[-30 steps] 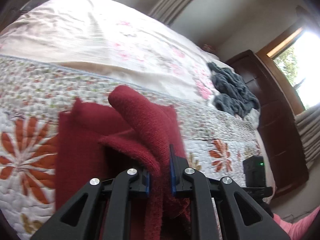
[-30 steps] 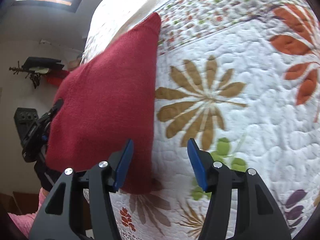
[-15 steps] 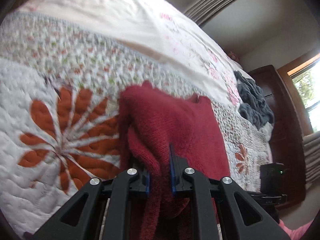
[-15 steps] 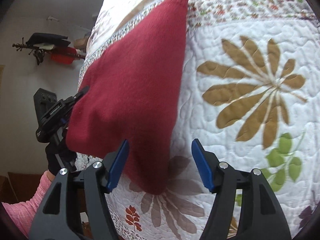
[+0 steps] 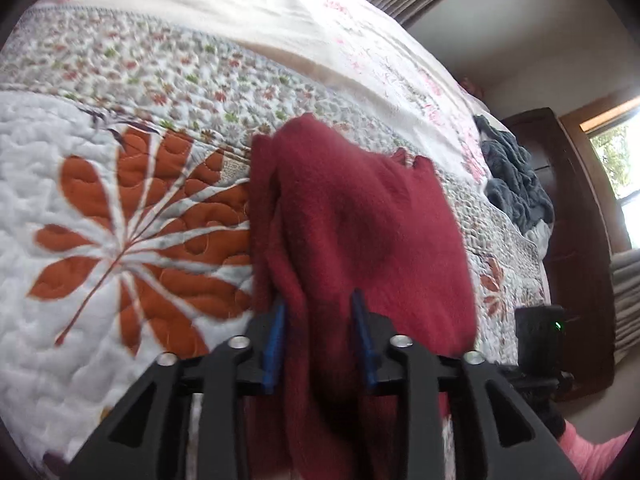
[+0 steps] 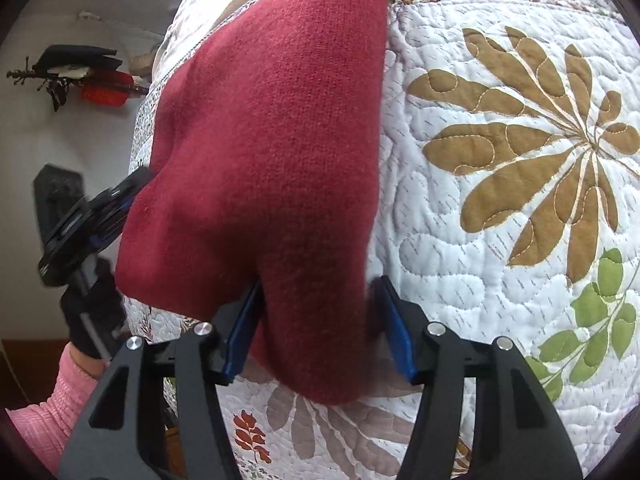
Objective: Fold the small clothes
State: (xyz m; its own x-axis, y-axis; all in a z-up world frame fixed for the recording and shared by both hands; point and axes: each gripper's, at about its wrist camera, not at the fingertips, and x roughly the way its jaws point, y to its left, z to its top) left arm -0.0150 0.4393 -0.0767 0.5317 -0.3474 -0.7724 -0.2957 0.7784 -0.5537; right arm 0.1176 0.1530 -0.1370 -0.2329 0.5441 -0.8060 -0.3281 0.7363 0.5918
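That red knit sweater (image 6: 276,152) lies half-folded on the quilted bed (image 6: 500,168), soft and floppy, so grab doubled edges. Left hand-held gripper (image 5: 318,332) is slightly parted around a bunch; right hand-held gripper (image 6: 316,320) gapes, probably not pinching.

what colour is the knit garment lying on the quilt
Deep red, a plain knit with no pattern. The garment shows best in the right wrist view.

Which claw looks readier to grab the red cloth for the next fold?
Probably the right. The right gripper is open astride a free corner of the cloth, with bare quilt beside it; the left gripper straddles a thick bunched edge.
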